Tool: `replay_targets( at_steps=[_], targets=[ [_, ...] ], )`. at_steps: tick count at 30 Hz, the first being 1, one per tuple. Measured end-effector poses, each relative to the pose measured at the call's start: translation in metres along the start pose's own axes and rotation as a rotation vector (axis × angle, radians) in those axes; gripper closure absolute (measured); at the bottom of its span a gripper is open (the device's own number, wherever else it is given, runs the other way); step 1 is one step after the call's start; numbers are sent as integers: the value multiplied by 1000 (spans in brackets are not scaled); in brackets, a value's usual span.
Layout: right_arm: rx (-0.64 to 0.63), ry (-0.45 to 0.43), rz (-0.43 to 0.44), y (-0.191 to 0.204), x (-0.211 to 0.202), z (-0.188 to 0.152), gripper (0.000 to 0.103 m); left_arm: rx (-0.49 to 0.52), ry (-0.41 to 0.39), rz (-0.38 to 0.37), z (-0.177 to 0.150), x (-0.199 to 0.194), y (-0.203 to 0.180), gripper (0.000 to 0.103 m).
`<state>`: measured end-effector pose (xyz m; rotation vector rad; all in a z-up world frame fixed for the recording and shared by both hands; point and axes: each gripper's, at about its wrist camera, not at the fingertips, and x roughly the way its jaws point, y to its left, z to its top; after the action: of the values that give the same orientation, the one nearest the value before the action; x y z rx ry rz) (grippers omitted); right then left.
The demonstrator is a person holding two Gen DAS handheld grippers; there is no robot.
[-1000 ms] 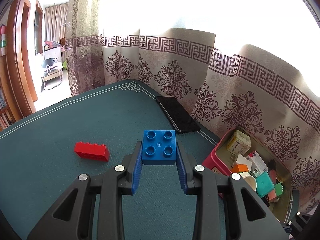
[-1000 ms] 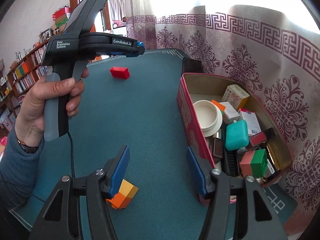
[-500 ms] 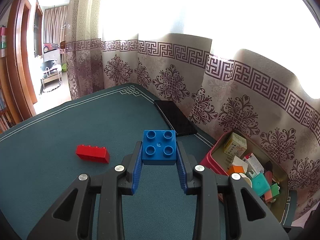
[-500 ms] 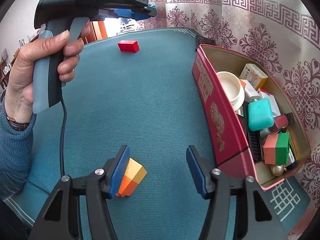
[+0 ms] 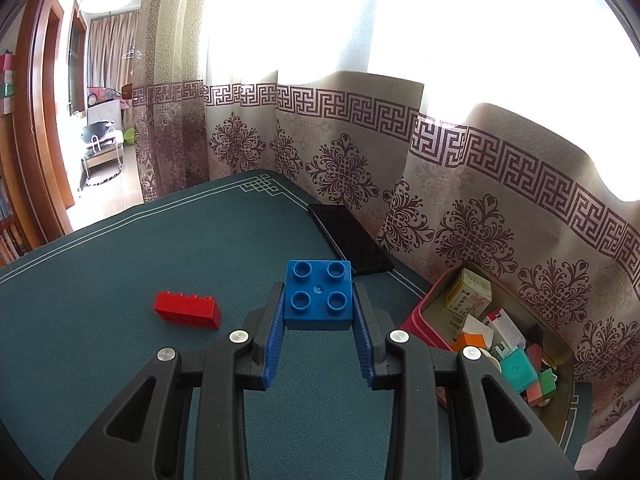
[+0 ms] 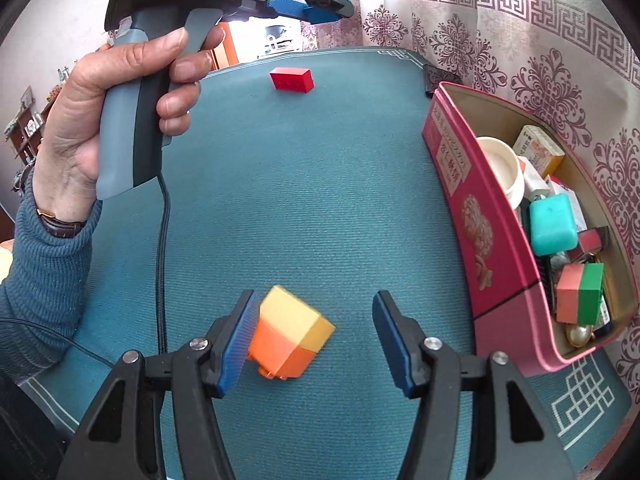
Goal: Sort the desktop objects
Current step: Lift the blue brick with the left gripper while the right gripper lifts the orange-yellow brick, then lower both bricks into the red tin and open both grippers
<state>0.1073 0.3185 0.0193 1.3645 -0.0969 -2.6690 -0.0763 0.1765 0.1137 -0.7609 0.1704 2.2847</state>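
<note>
Teal-clothed desk (image 6: 320,200) carries all items. Right tool (image 6: 314,340), spread, straddles the orange-and-yellow plastic block (image 6: 290,338) beside the pink rectangular tin (image 6: 480,240). Left tool (image 5: 319,312) pinches the blue four-stud plastic brick (image 5: 319,300); farther off lies the red plastic brick (image 6: 291,79).

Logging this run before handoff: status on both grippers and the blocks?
Left gripper shut on blue block, above the table. Right gripper open around orange-yellow block. Red block loose on table; pink tin path unobstructed.
</note>
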Motion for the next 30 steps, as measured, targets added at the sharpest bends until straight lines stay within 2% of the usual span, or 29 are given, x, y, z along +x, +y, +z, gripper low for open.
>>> replay_targets(
  at_steps=[2,5,9,12,17,23,30],
  targets=[
    [-12,25,21,5,5,-2,40,1,0,1,0,0,0,69],
    [-51,71,-13,14,17,-11,40,2,-2,2,0,-1,0,69],
    [-61,47,-48,21,20,-13,41,0,-1,4,1,-1,1,69],
    [-47,37,-66,19,20,-11,51,2,2,4,0,0,0,69],
    [-13,15,-46,13,13,-10,52,13,7,2,-2,2,-4,69],
    [33,-88,-30,1,-17,5,52,35,13,-3,-5,4,-12,69],
    [67,-230,-96,-18,-50,22,52,48,14,-6,-6,3,-21,69]
  ],
)
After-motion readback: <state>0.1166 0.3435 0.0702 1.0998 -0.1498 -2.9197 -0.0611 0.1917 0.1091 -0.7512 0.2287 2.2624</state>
